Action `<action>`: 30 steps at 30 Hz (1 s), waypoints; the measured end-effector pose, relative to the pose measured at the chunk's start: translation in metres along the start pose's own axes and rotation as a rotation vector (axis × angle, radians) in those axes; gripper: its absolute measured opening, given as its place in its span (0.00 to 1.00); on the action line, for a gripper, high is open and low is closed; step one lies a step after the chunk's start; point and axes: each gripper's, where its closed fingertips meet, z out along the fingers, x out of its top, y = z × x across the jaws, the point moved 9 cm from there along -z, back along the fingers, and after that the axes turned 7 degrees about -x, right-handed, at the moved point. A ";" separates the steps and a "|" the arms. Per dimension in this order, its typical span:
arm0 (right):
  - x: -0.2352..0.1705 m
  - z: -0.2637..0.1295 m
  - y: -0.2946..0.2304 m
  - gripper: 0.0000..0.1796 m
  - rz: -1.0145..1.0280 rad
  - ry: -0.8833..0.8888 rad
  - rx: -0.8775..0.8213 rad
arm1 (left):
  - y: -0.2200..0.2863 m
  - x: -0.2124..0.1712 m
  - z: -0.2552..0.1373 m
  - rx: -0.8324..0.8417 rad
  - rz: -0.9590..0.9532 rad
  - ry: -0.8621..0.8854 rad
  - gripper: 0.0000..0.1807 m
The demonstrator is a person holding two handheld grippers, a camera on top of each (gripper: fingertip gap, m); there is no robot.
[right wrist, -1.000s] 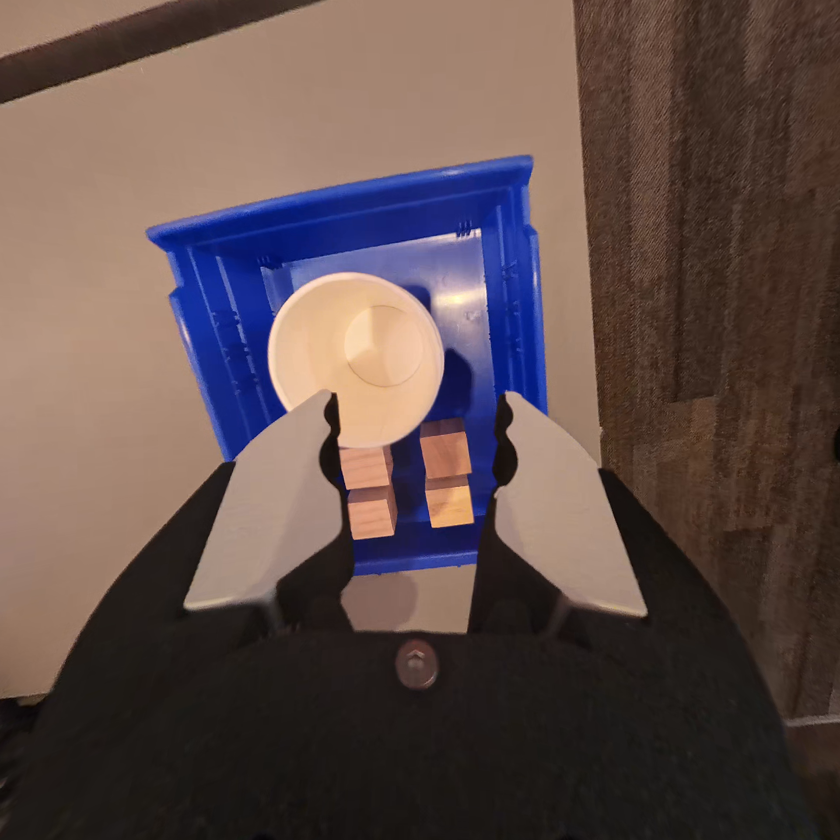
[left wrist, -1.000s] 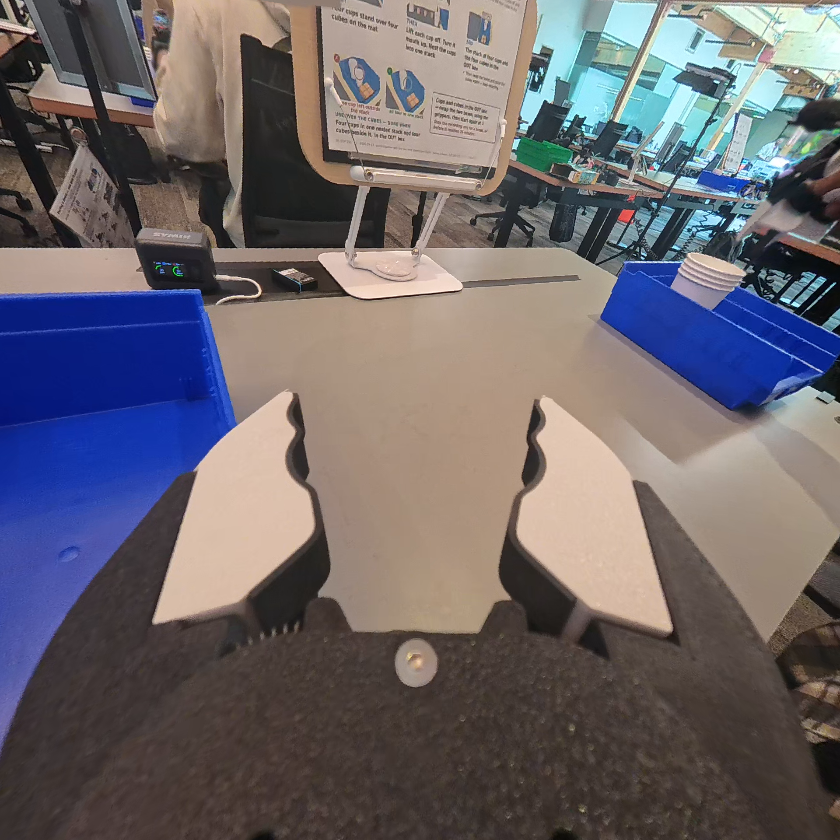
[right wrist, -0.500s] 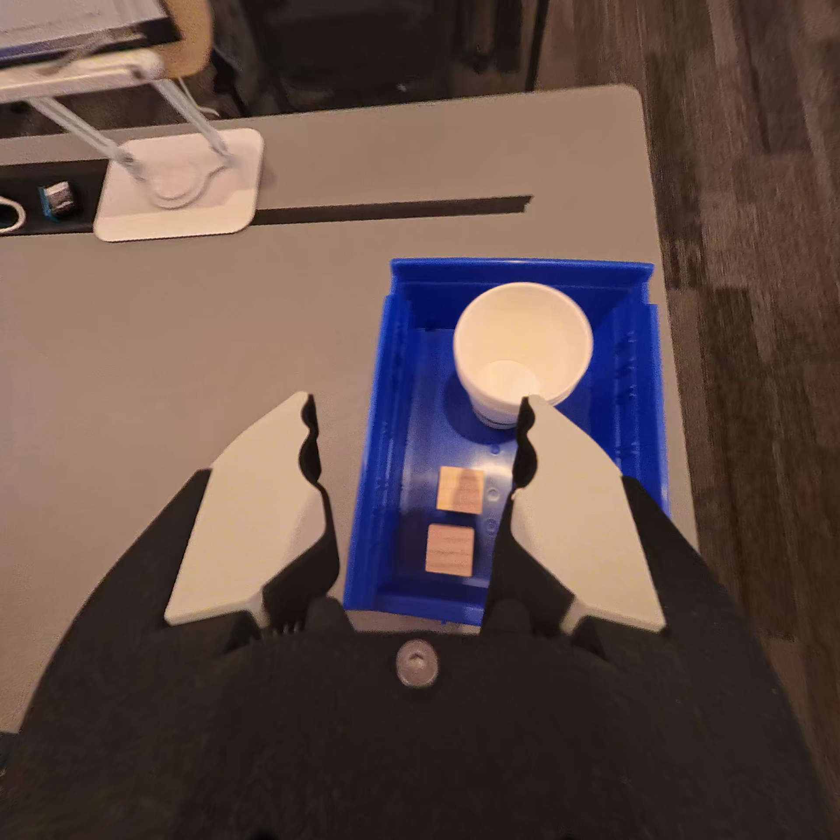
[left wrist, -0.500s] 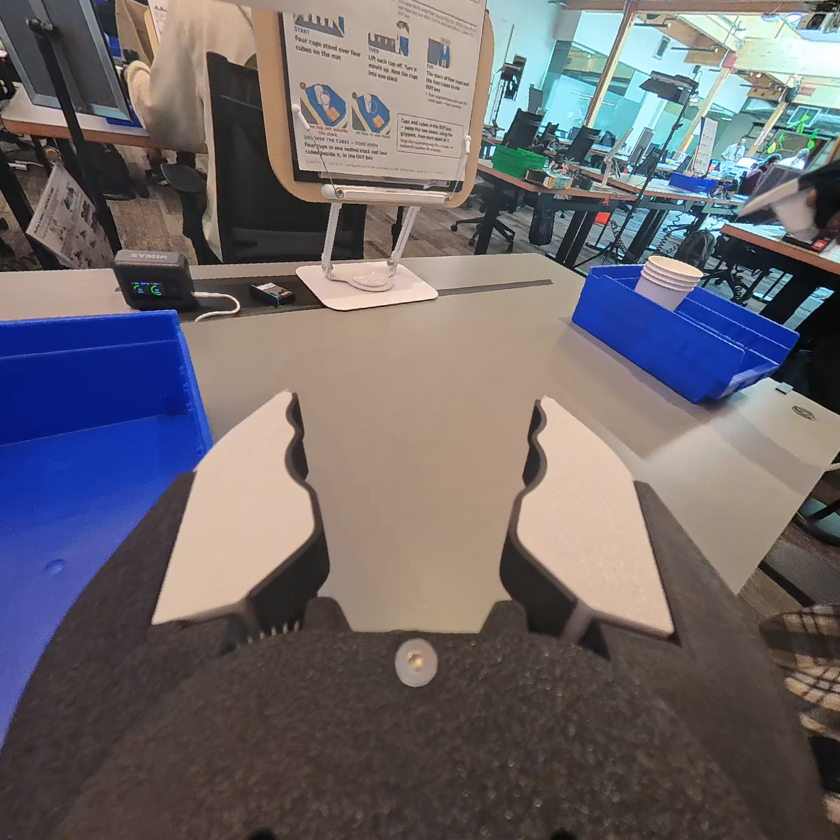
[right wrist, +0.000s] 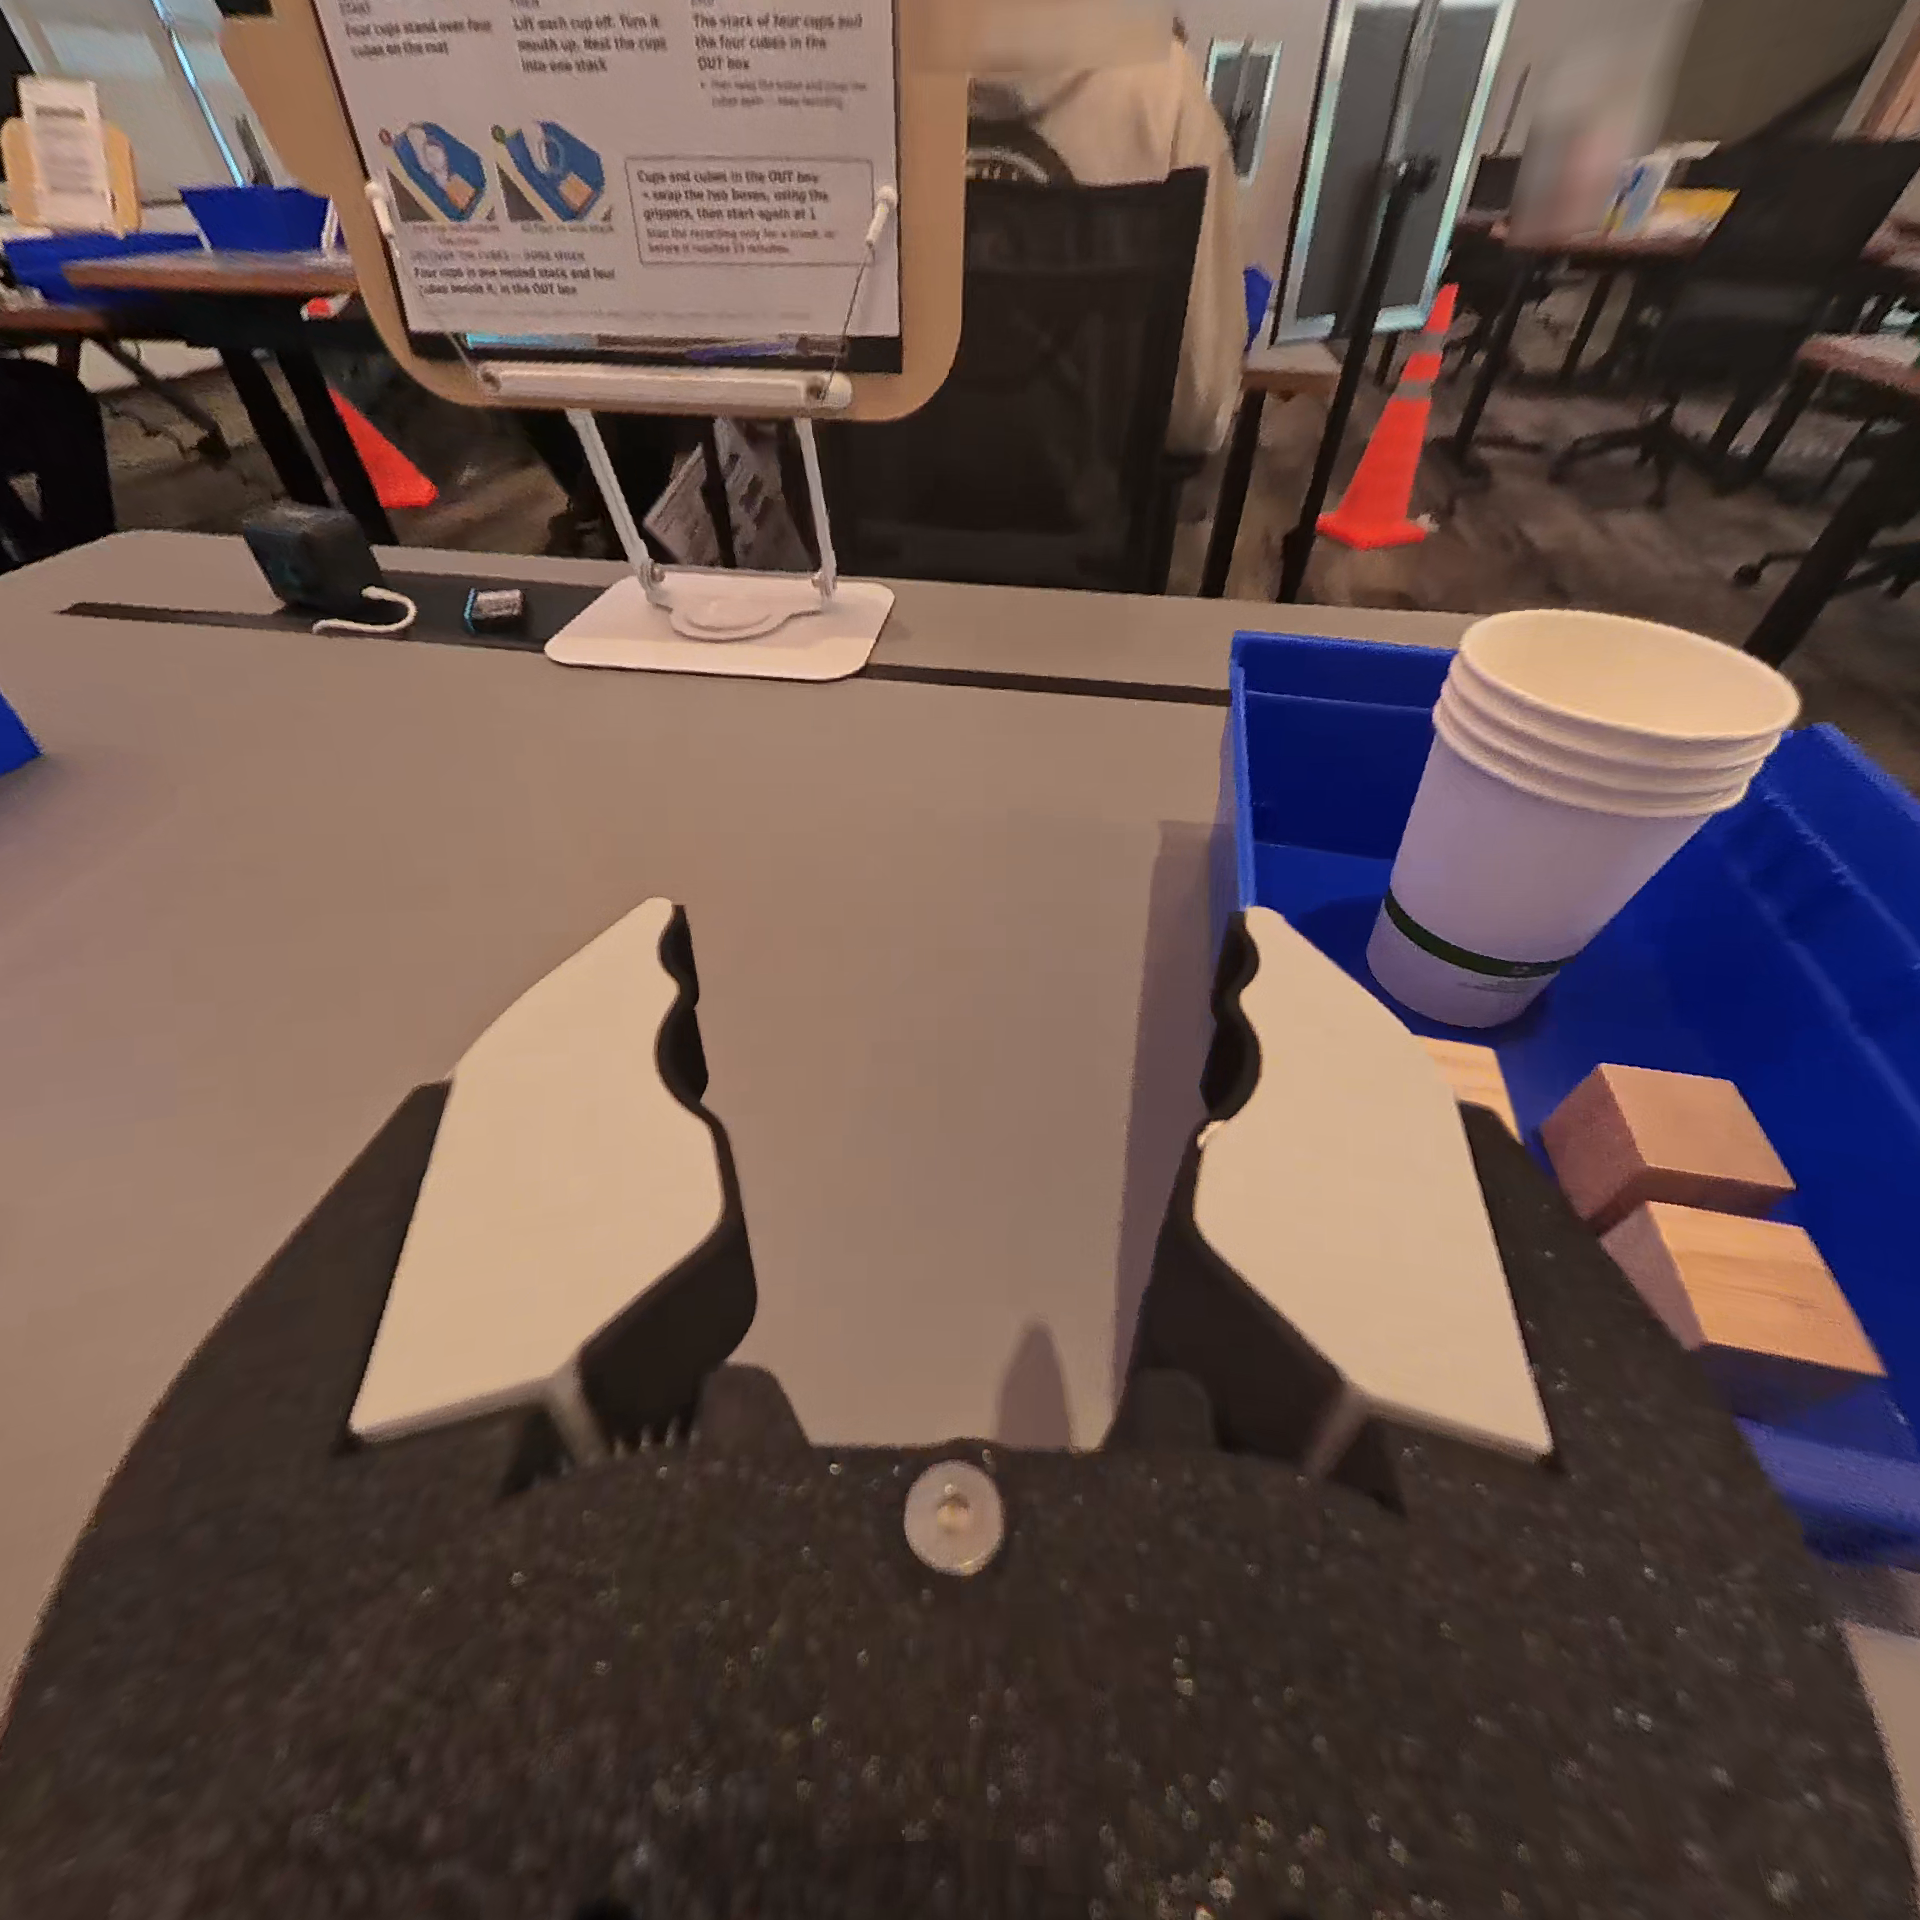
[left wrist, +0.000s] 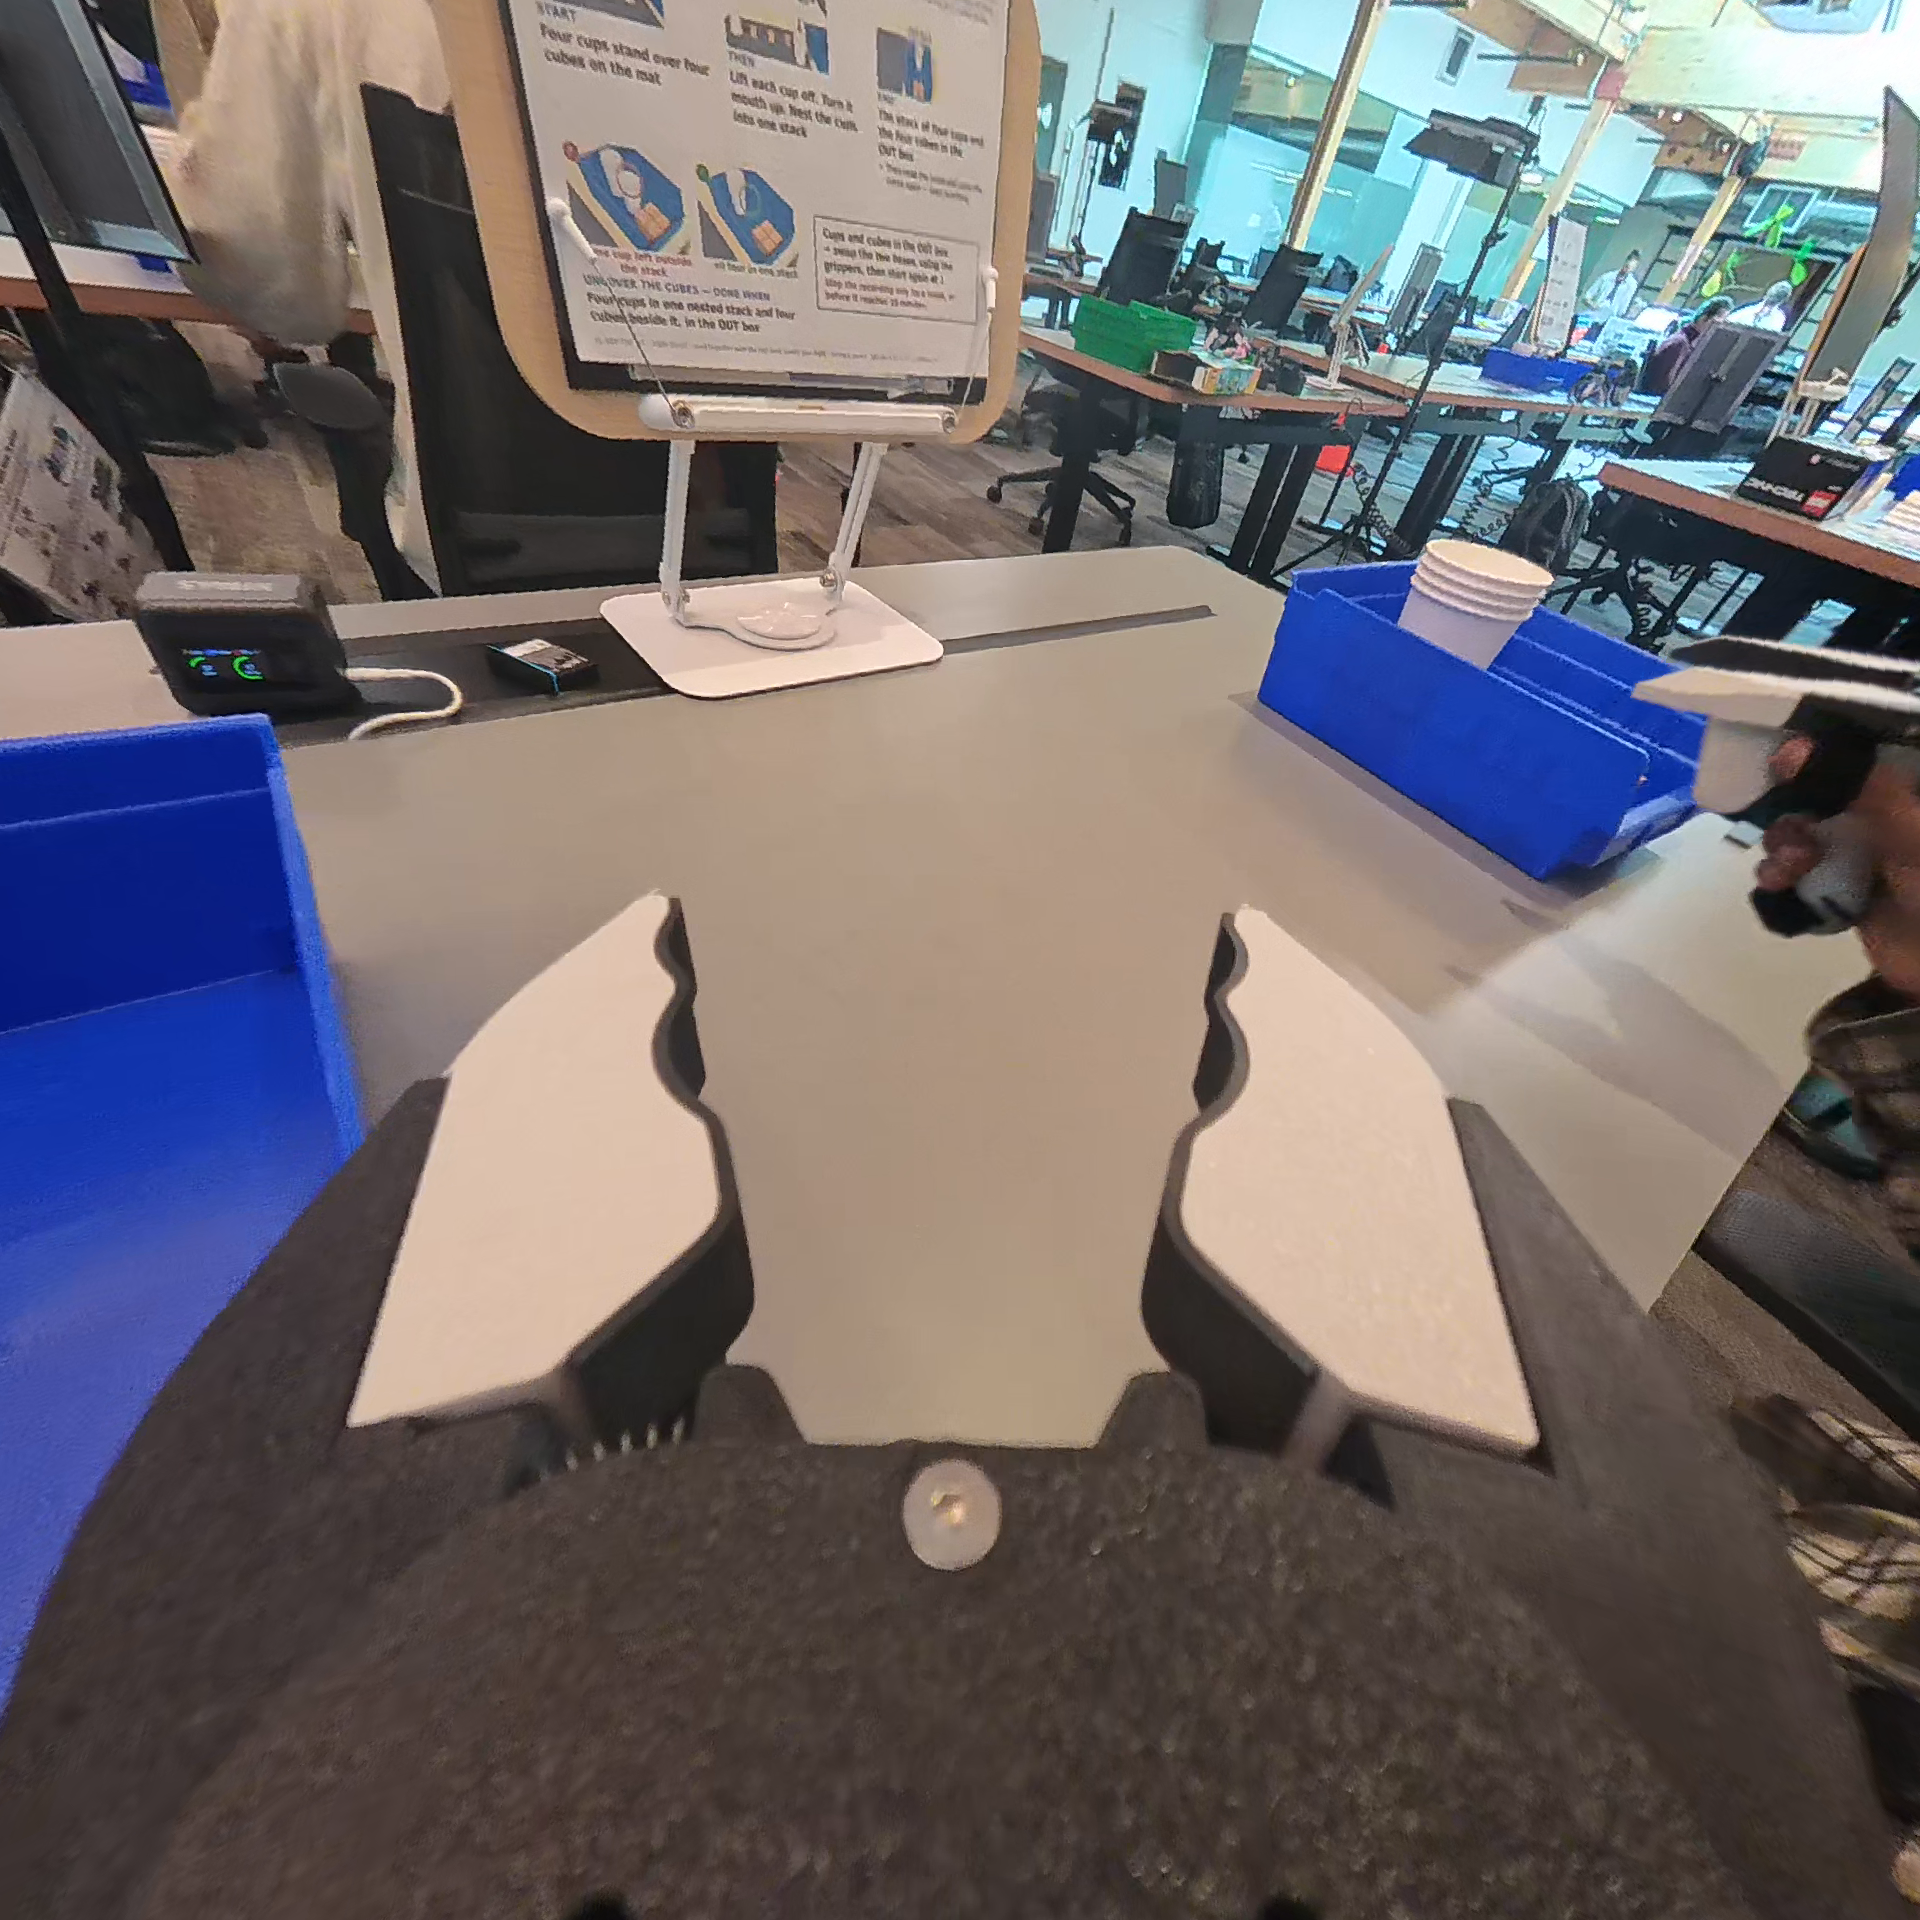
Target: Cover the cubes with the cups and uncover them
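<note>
While both tools hover over the grey desk [left wrist: 935, 810], the left hand-held gripper [left wrist: 948, 997] has its jaws spread wide with nothing between them, and the right hand-held gripper [right wrist: 951, 992] is likewise wide open and empty. Landmark: the instruction board [right wrist: 634, 177] on its white stand at the desk's far edge; it bears printed text and small diagrams. To the right of the board and nearer the camera, a blue bin [right wrist: 1766, 997] holds the stack of nested white paper cups [right wrist: 1558, 810], upright and mouth up, with a dark band and small print near its base. Just in front of the cups in the same bin lie wooden cubes [right wrist: 1704, 1236], two clearly seen and touching each other, a third mostly hidden behind the right finger. To the left of the board sit a small black device with a lit display [left wrist: 241, 655], a white cable, and a small black box [left wrist: 540, 661]. A second blue bin [left wrist: 156, 997] lies far left of the board.
</note>
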 end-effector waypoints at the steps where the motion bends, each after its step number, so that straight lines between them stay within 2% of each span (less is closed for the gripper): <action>1: -0.006 0.003 -0.003 0.53 0.007 0.027 0.000 | 0.001 -0.001 0.002 -0.004 -0.001 -0.003 0.52; 6: -0.029 0.022 -0.020 0.53 -0.007 0.129 -0.002 | 0.003 -0.005 0.009 -0.012 0.004 -0.010 0.52; 13: -0.034 0.025 -0.027 0.52 -0.051 0.292 -0.047 | 0.000 -0.012 0.017 -0.009 0.001 -0.014 0.51; 30: -0.044 0.035 -0.035 0.51 -0.034 0.264 0.026 | -0.012 -0.049 0.054 0.041 0.061 -0.017 0.51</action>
